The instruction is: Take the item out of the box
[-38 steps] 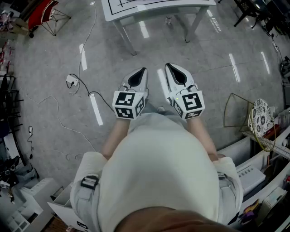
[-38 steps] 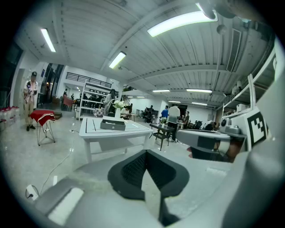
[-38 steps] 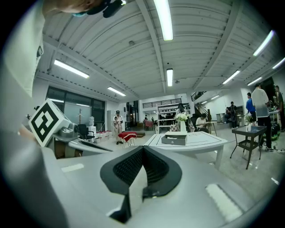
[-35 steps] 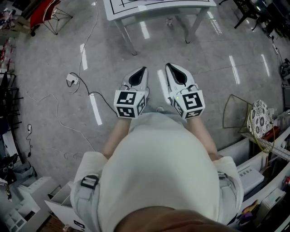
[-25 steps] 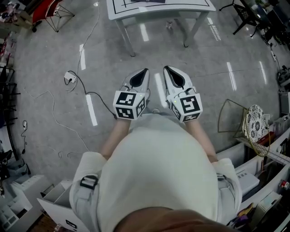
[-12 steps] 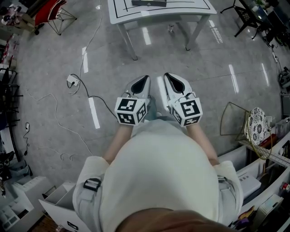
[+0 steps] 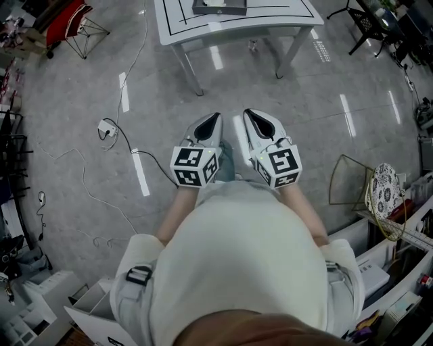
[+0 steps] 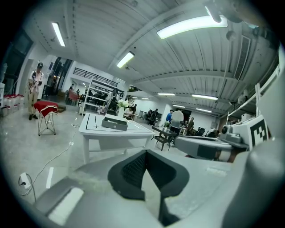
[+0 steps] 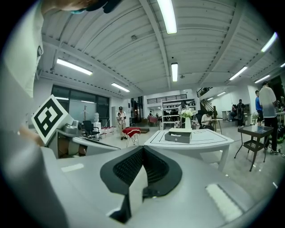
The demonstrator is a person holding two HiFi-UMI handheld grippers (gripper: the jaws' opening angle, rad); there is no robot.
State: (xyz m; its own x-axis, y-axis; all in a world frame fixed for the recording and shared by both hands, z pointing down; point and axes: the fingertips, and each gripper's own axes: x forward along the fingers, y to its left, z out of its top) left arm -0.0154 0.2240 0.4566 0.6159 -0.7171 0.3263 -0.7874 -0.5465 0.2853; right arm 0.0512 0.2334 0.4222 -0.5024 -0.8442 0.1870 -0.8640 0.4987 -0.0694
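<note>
The box (image 7: 218, 7) is sitting on the white table (image 7: 270, 23), well ahead of me. I'm figuring the trick is getting close, squaring up and opening the jaws before reaching in. It's looking low and grey, with something pale on top I can't make out. I'm holding the left gripper (image 7: 215, 118) and right gripper (image 7: 249, 113) side by side, jaws pressed together, nothing in them.
</note>
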